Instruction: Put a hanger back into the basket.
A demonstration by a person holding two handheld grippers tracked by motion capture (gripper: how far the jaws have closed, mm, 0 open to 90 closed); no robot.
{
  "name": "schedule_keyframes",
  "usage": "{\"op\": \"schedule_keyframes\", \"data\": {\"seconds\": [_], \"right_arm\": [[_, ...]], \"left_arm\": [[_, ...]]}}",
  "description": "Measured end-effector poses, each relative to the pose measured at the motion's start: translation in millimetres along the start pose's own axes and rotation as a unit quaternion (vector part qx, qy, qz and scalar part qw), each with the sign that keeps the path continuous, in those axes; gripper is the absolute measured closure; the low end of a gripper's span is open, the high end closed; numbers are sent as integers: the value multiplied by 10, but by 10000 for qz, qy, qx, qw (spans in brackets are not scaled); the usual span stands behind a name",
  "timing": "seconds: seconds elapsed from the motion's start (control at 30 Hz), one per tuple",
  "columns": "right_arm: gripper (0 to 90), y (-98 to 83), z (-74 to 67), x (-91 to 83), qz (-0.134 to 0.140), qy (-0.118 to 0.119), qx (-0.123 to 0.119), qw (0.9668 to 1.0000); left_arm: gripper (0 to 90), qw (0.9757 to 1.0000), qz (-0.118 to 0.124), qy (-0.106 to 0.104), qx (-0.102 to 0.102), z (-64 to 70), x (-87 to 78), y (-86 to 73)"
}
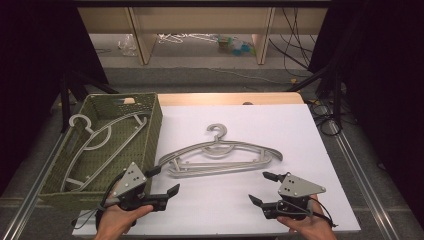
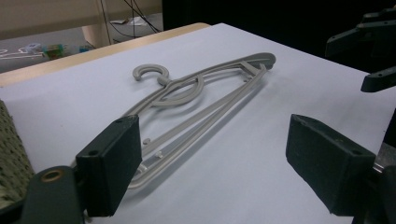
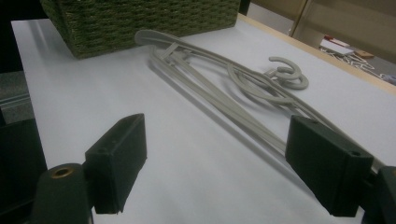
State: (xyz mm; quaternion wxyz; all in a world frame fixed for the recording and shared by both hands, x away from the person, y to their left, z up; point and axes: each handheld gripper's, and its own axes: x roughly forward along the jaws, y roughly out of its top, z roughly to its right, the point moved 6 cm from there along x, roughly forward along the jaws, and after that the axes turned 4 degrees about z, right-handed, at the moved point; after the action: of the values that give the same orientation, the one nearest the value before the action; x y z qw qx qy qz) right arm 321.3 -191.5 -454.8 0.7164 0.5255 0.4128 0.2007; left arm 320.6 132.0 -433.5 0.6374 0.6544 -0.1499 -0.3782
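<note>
two grey plastic hangers (image 1: 222, 156) lie stacked on the white table sheet (image 1: 300, 130), hooks pointing away from the person, their bars spread left to right across the middle of the sheet. in the left gripper view the stack (image 2: 196, 100) runs away from the near left jaw toward the far right, hook up at the top; in the right gripper view it (image 3: 233, 93) runs from the basket corner down toward the right jaw.

left of the sheet sits a green woven basket (image 1: 150, 125), its near right corner just beside the left end of the stacked hangers. one more grey hanger (image 1: 97, 142) lies inside it, tilted, with its hook resting near the far left rim.

left gripper (image 1: 162, 180) is held low over the sheet at the near left, just by the basket's near corner. its jaws stand wide apart with nothing between them; the upper jaw tip is near the left end of the hangers, and whether it touches them i cannot tell. in its own view the left pad covers the near end of the stack.

right gripper (image 1: 262, 187) is held at the near right of the sheet, jaws also spread wide and bare, pointing left toward the hangers' right end but apart from it. each gripper is held by a hand coming in from the bottom edge of the high view.
</note>
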Motion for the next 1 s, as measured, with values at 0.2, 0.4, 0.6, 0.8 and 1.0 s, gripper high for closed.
{"op": "schedule_keyframes", "data": {"seconds": [0.2,0.4,0.6,0.8,1.0], "right_arm": [[216,-12,47,14,-2,6,42,10000],[219,3,232,129,-72,-147,81,9998],[261,64,575,355,-307,-400,-203,9985],[298,50,914,715,-826,-536,-240,9949],[306,-19,1090,1078,-1197,-445,-322,9913]], "left_arm": [[183,9999,16,36,160,66,67,-100],[190,9998,-104,-83,149,144,119,-186],[191,9997,-77,-187,150,185,110,-195],[191,9996,-119,-143,212,154,105,-210],[193,9995,-131,-179,228,149,117,-220]]}}
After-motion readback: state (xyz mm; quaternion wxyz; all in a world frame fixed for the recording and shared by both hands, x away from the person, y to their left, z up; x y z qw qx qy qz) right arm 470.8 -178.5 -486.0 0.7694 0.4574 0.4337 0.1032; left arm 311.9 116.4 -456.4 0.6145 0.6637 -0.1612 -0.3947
